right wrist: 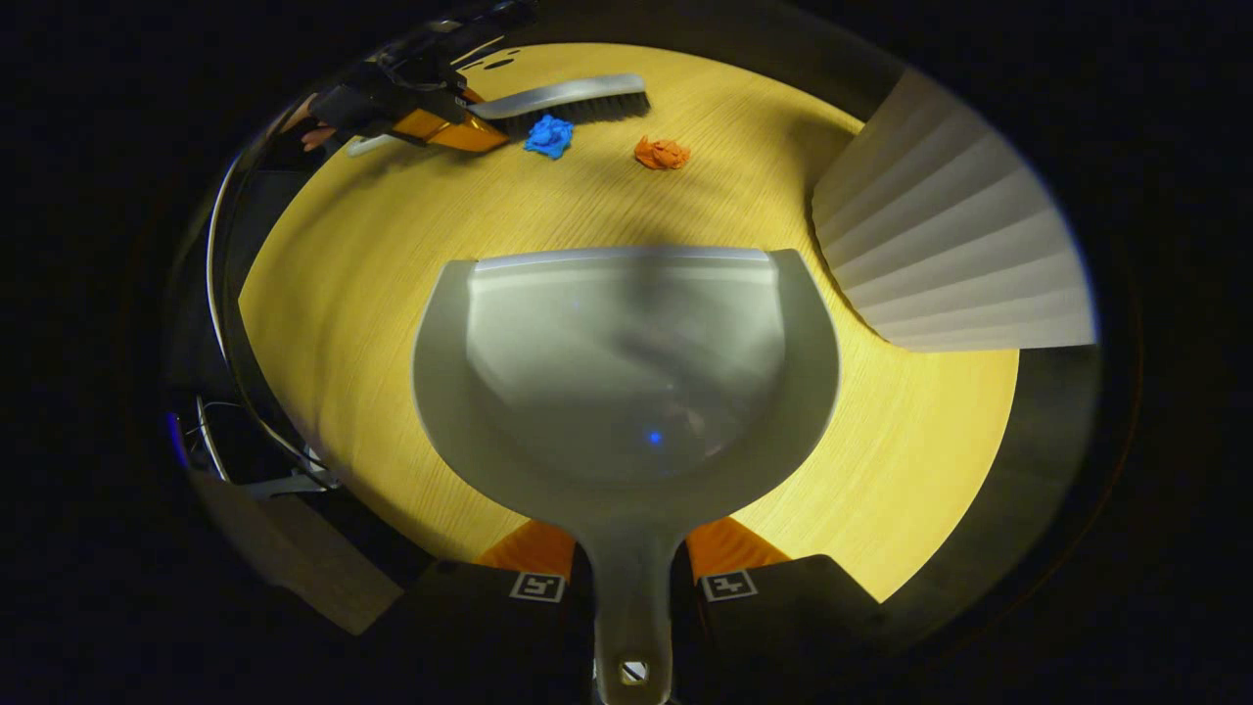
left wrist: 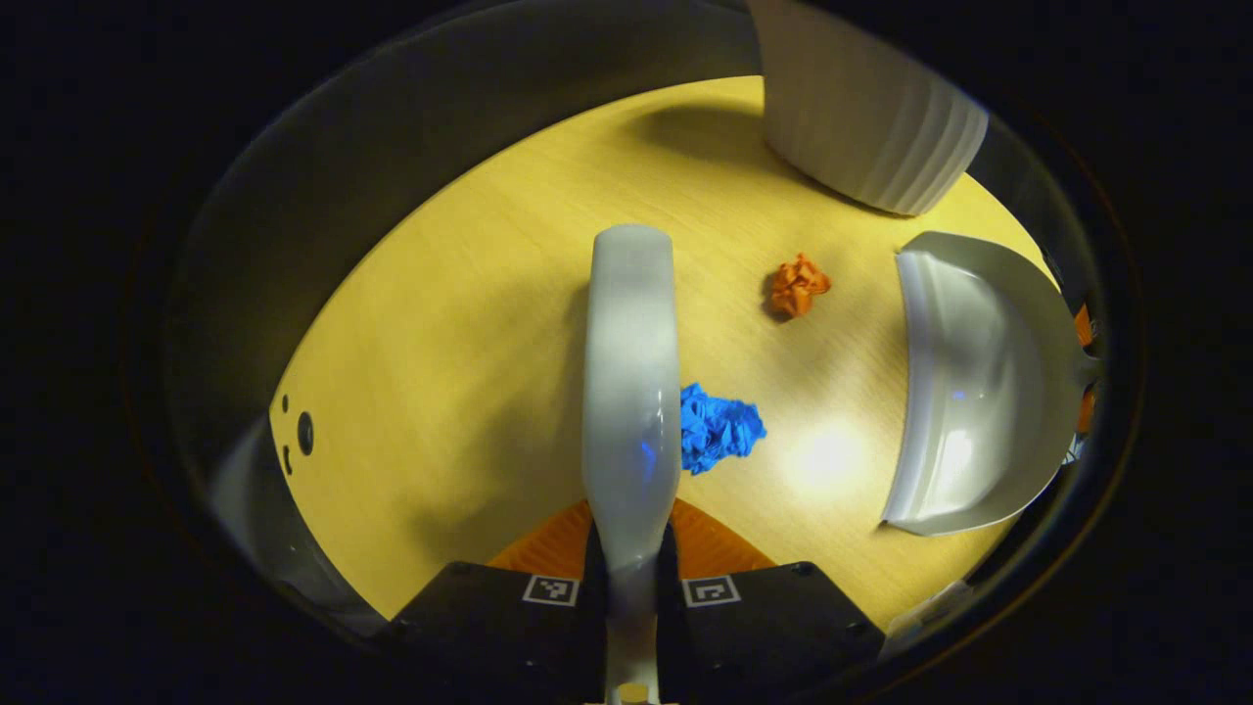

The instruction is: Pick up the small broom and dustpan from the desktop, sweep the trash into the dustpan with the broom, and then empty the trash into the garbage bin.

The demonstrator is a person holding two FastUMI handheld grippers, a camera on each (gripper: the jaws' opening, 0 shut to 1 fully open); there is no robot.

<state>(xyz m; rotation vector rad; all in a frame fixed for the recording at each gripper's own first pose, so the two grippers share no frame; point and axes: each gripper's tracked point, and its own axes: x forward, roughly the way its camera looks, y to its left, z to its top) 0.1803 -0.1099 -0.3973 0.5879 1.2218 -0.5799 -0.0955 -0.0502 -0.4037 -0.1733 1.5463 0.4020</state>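
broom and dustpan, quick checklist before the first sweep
1. Broom gripped in left gripper: ok.
2. Dustpan handle gripped in right gripper: ok.
3. Blue paper wad beside the broom, on the dustpan's side: ok.
4. Orange paper wad lies between broom and dustpan: ok.
5. Dustpan lip flat on the desktop: cannot tell.
6. Garbage bin stands close beside the dustpan: ok.

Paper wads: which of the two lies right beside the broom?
The blue wad, touching the broom; the orange wad lies apart, farther along the desktop.
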